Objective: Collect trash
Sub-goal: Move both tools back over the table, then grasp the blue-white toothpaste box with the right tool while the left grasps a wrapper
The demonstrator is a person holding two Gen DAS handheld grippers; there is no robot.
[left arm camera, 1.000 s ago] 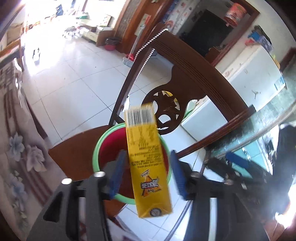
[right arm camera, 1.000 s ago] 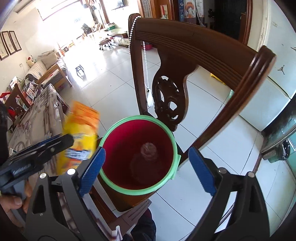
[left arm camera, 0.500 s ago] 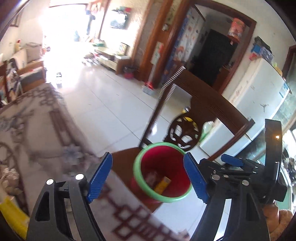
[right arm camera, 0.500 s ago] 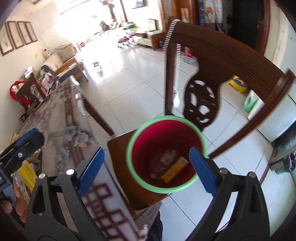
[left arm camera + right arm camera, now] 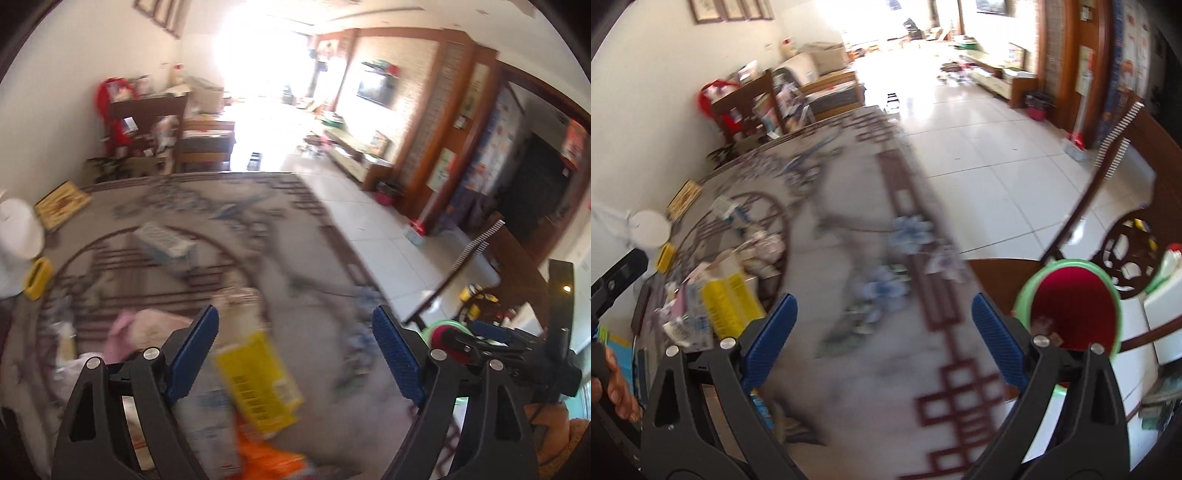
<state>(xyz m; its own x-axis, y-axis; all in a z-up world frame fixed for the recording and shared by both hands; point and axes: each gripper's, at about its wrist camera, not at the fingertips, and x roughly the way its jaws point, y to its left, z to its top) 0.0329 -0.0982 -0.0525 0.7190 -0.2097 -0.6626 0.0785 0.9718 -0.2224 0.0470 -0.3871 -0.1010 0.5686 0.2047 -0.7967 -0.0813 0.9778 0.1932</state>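
My left gripper (image 5: pixel 295 350) is open and empty above a blurred pile of trash on the table: a yellow carton (image 5: pixel 258 380), an orange wrapper (image 5: pixel 269 458) and pink paper (image 5: pixel 147 328). My right gripper (image 5: pixel 882 343) is open and empty over the patterned tablecloth (image 5: pixel 886 387). The red bin with a green rim (image 5: pixel 1075 306) stands on a wooden chair to the right, with scraps inside. It also shows in the left wrist view (image 5: pixel 443 332). The yellow carton (image 5: pixel 727 299) and the trash pile lie to the left in the right wrist view.
A white paper roll (image 5: pixel 16 236), a yellow tape ring (image 5: pixel 37 277), a flat box (image 5: pixel 62 203) and a blue-white packet (image 5: pixel 166 243) lie farther back on the table. The chair back (image 5: pixel 1126 177) rises behind the bin. Tiled floor (image 5: pixel 979 147) lies beyond the table edge.
The left gripper let the yellow carton drop into the bin, opened, and swung left over the table's trash pile. The right gripper also swung left, so the bin moved to its right.
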